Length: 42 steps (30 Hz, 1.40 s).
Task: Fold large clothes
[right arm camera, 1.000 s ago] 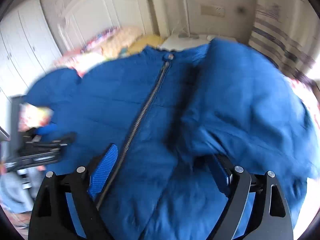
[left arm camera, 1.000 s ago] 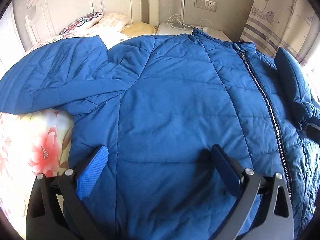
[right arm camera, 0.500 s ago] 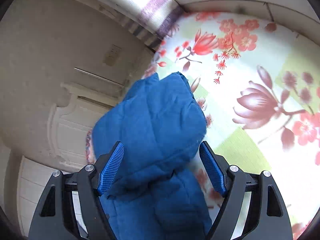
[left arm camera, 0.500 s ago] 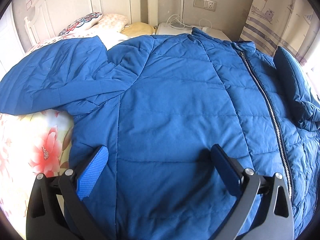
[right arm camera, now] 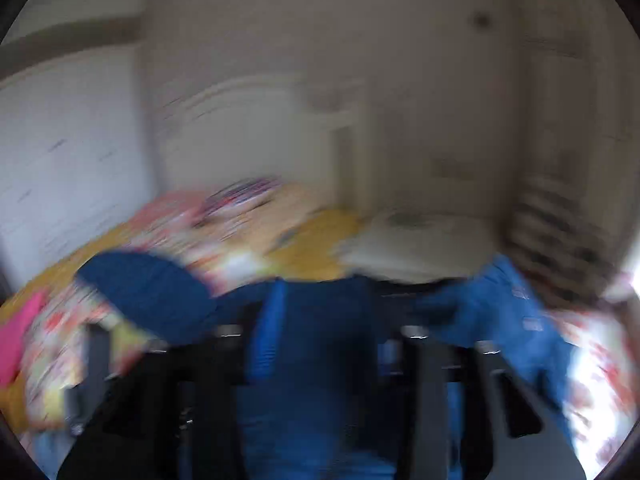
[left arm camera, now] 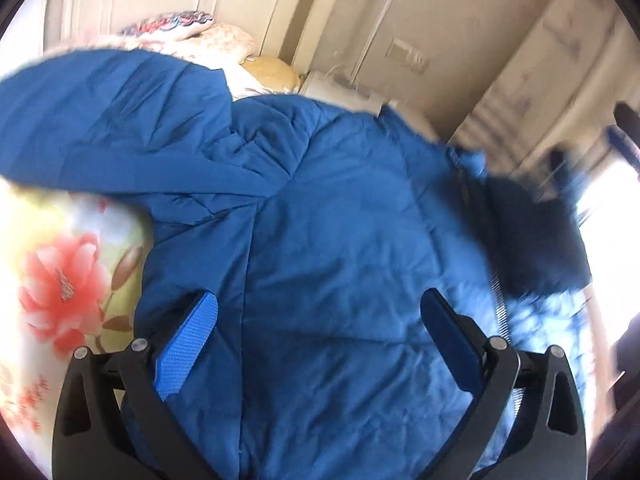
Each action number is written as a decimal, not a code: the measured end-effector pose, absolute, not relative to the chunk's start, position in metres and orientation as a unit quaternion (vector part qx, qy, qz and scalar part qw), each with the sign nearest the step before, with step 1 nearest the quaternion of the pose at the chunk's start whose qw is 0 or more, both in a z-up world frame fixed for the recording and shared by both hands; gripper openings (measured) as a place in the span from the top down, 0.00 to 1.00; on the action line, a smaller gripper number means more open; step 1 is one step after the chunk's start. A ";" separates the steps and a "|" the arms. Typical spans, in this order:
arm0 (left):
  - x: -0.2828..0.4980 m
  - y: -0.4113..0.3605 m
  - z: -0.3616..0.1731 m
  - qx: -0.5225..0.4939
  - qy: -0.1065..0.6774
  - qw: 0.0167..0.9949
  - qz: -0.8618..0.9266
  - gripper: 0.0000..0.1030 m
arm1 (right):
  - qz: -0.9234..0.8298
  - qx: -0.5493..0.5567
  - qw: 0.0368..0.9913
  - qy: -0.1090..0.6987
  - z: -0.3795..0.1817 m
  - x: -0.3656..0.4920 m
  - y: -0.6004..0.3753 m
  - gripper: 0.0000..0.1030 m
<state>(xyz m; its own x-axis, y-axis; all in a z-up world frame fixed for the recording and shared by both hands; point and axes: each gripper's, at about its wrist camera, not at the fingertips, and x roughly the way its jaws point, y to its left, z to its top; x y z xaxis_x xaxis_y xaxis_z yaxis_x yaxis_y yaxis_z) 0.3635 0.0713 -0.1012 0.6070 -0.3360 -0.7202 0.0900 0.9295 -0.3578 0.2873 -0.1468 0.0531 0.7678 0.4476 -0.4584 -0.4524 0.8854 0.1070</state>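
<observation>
Blue jacket (left arm camera: 340, 240) beneath open claw (left arm camera: 320, 344)

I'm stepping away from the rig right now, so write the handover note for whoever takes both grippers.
Left gripper: open, above the front of the blue jacket, holding nothing.
Right gripper: jaws have just been opening; blue fabric shows between them, but the blur hides whether it is gripped.
Jacket: front up on the floral bed.
Done: one sleeve, blurred, appears to be coming over the front by the zipper.
Left: fold in the other sleeve, which lies spread out, then fold the body.
</observation>
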 end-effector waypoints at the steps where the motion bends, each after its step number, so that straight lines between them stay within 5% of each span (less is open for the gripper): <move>1: 0.363 0.076 -0.101 -0.159 0.422 0.883 -0.126 0.02 | 0.272 -0.017 0.931 0.241 0.053 0.284 -0.130 0.16; 7: 0.365 0.072 -0.100 -0.158 0.421 0.884 -0.128 0.02 | 0.261 0.029 0.942 0.211 0.063 0.249 -0.170 0.18; 11: 0.365 0.073 -0.102 -0.161 0.419 0.884 -0.130 0.02 | 0.114 0.124 0.964 0.208 0.047 0.235 -0.289 0.19; 15: 0.366 0.061 -0.094 -0.164 0.428 0.877 -0.144 0.03 | -0.020 0.207 0.938 0.278 0.001 0.240 -0.384 0.30; 20: 0.392 -0.009 -0.074 -0.219 0.472 0.816 -0.252 0.03 | -0.086 0.168 0.907 0.376 -0.066 0.266 -0.398 0.34; 27: 0.445 -0.112 -0.066 -0.217 0.473 0.808 -0.277 0.03 | -0.078 0.169 0.912 0.364 -0.066 0.269 -0.397 0.33; 29: 0.458 -0.132 -0.077 -0.232 0.483 0.799 -0.271 0.15 | -0.073 0.179 0.911 0.364 -0.067 0.269 -0.402 0.33; 31: 0.459 -0.148 -0.084 -0.214 0.490 0.802 -0.268 0.55 | -0.071 0.184 0.910 0.363 -0.080 0.265 -0.397 0.33; 33: 0.448 -0.147 -0.075 -0.195 0.460 0.820 -0.279 0.71 | -0.068 0.192 0.910 0.362 -0.084 0.264 -0.397 0.33; 38: 0.382 -0.094 -0.006 -0.150 0.312 0.911 -0.226 0.75 | -0.063 0.198 0.910 0.358 -0.086 0.264 -0.399 0.33; 42: 0.352 0.005 0.022 -0.171 0.279 0.935 -0.136 0.73 | -0.065 0.195 0.910 0.359 -0.089 0.264 -0.399 0.33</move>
